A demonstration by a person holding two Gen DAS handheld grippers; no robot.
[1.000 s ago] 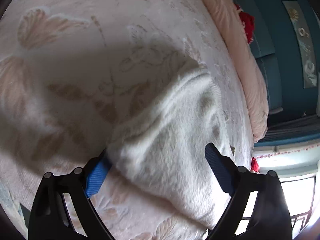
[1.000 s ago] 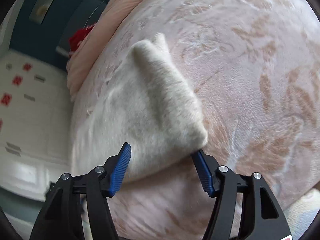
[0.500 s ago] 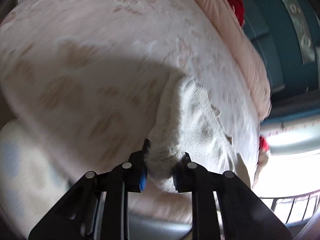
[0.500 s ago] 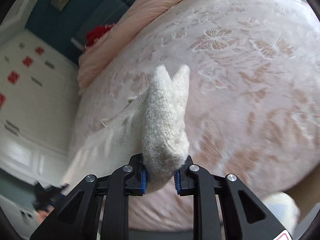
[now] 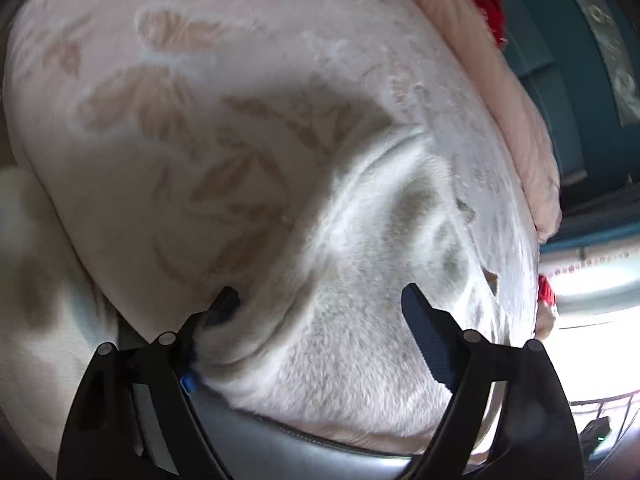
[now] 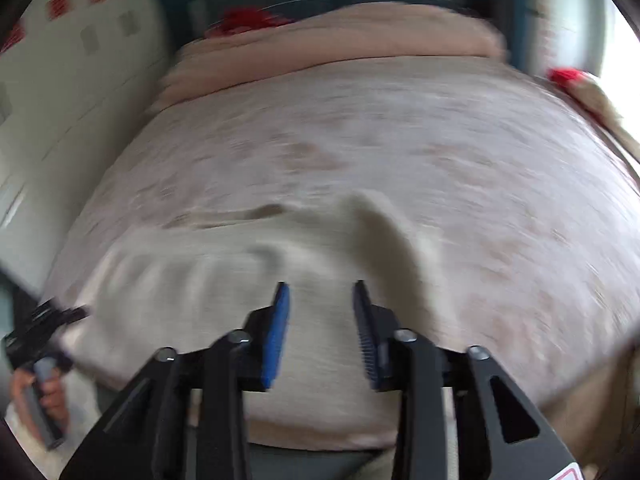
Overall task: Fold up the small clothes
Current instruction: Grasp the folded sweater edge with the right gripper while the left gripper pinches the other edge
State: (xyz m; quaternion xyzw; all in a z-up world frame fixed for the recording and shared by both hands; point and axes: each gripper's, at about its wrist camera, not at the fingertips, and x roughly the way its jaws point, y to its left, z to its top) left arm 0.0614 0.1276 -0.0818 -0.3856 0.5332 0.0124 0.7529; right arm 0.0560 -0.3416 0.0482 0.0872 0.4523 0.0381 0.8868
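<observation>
Now the cream knit garment (image 5: 360,272) lies flat on the pink bedspread (image 5: 180,100), its length running away from the left gripper (image 5: 318,292). That gripper is the nearer one. Its jaws have just been opening and, released, straddle the garment's near end. The right gripper (image 6: 320,285) hovers above with narrowly parted jaws that have just been closing on nothing.

Knit garment (image 5: 360,280): cream, fuzzy, matt, ribbed hem at 12 o'clock.
Bedspread (image 5: 180,140): pale pink cloth, embossed leaf pattern, slight sheen.
Quilt (image 5: 520,112), 2 o'clock: peach cloth, soft, matt.
Left gripper (image 5: 320,304): matt black plastic frame, ridged blue pads (image 5: 424,340), bright metal screws.
</observation>
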